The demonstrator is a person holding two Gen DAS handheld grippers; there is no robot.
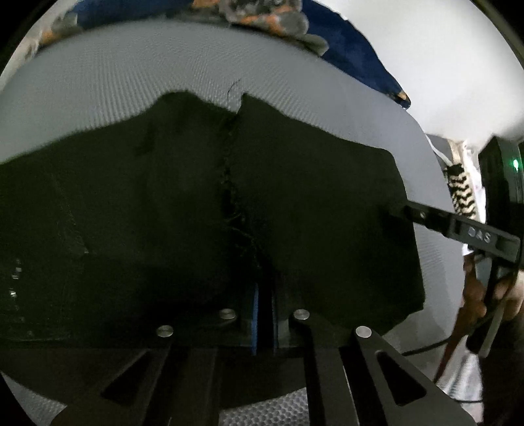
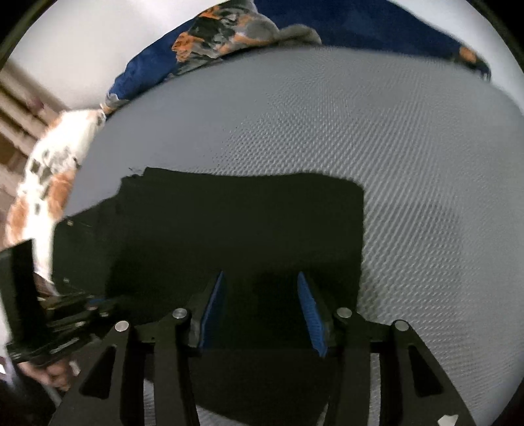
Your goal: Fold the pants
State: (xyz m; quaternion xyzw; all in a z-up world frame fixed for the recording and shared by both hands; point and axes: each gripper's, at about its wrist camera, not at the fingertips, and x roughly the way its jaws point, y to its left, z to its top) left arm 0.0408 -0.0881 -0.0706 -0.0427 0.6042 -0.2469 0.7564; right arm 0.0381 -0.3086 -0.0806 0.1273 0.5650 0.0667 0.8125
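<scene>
Black pants [image 1: 163, 203] lie spread on a grey textured surface [image 1: 131, 85], with a frayed centre seam running toward me. My left gripper [image 1: 264, 318] is shut on the near edge of the pants, its blue pads pressed together on dark fabric. In the right wrist view the pants [image 2: 245, 222] fill the lower middle. My right gripper [image 2: 262, 295] stands open just above them, blue pads wide apart with nothing pinched. One of its fingers [image 1: 425, 218] reaches the pants' right edge in the left wrist view. The left gripper [image 2: 75, 308] shows at the far left, held by a hand [image 2: 52, 370].
A blue blanket [image 2: 360, 23] and a crumpled orange-and-grey cloth [image 2: 222, 32] lie along the far edge of the grey surface [image 2: 425, 164]. A white-and-orange cloth [image 2: 49, 177] hangs at the left. A black-and-white zigzag item [image 1: 461, 190] sits beyond the right edge.
</scene>
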